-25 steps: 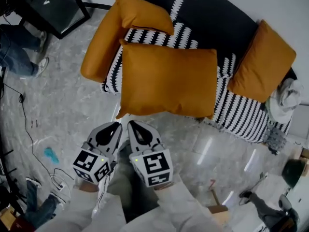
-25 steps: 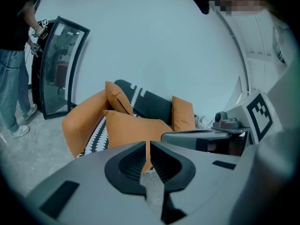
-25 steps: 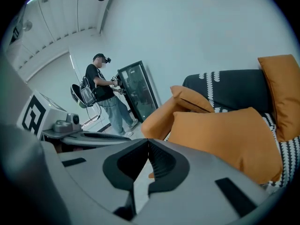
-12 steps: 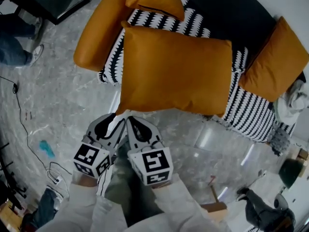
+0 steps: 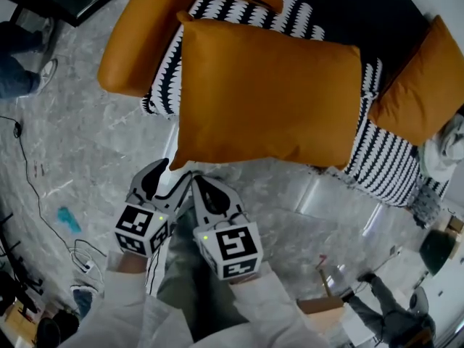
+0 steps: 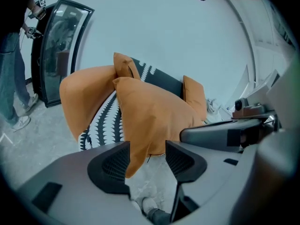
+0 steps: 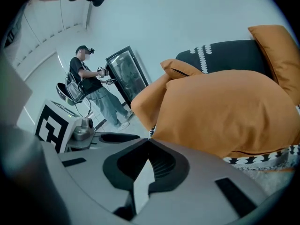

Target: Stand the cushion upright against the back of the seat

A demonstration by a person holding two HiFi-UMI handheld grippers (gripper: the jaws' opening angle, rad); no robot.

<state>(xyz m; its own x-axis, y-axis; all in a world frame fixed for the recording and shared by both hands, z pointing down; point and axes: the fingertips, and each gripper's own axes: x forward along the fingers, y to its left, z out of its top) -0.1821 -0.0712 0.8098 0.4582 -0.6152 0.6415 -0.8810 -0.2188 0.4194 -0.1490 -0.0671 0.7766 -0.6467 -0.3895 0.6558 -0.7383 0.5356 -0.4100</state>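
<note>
Left claw (image 6: 147,149), its jaws just now opening wide, has the near-left corner of the cushion (image 5: 268,93), flat on the sofa seat (image 5: 391,162), between them unpressed, right claw (image 7: 148,141) is closed empty; a shallow bite may slip off.

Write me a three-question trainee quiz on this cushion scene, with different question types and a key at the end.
1. True or false: the large orange cushion already stands upright.
2. Of the left gripper and the right gripper, which has its fingers apart? A) left B) right C) both
3. What shows between the left gripper's fingers?

Key
1. False: it lies across the striped seat, overhanging its front edge.
2. A; those fingers have just been opening.
3. The cushion's near corner, not pinched.
</note>
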